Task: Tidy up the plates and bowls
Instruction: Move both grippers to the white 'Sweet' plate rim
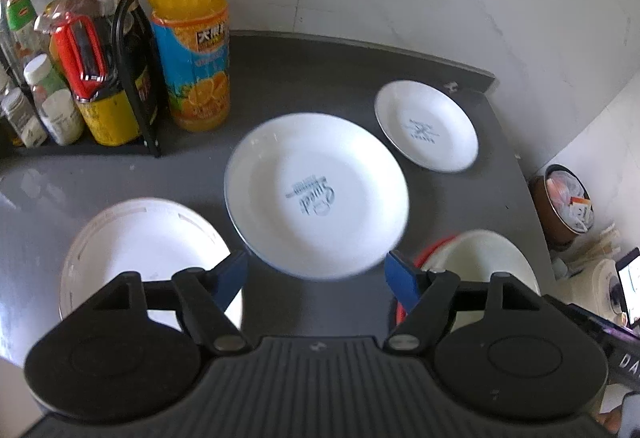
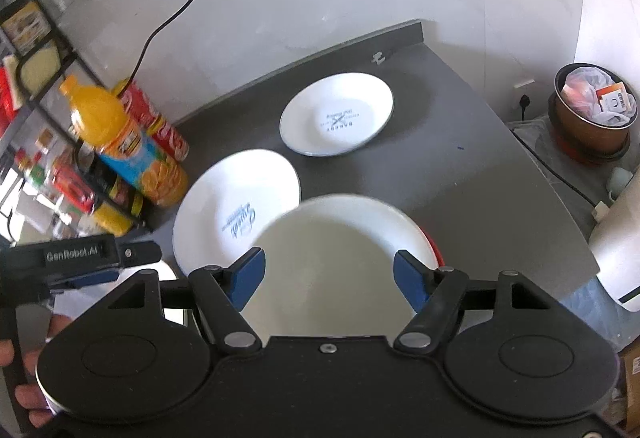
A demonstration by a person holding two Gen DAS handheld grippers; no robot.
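While the left gripper hovers, fingers spread and empty, over the large plate mid-table, the right gripper, likewise spread, overhangs the red-rimmed bowl, whose glossy rim may slip.

The left tool, seen from the right wrist, bears a plate reading "GenRobot.AI". Beyond the right tool, the far small plate carries "BARGBY" upside down; the nearer plate, ahead and left, shows a script word too blurred to read. Further left, a red bottle reads "Coca-Cola", and the orange juice bottle has Chinese characters on its label.
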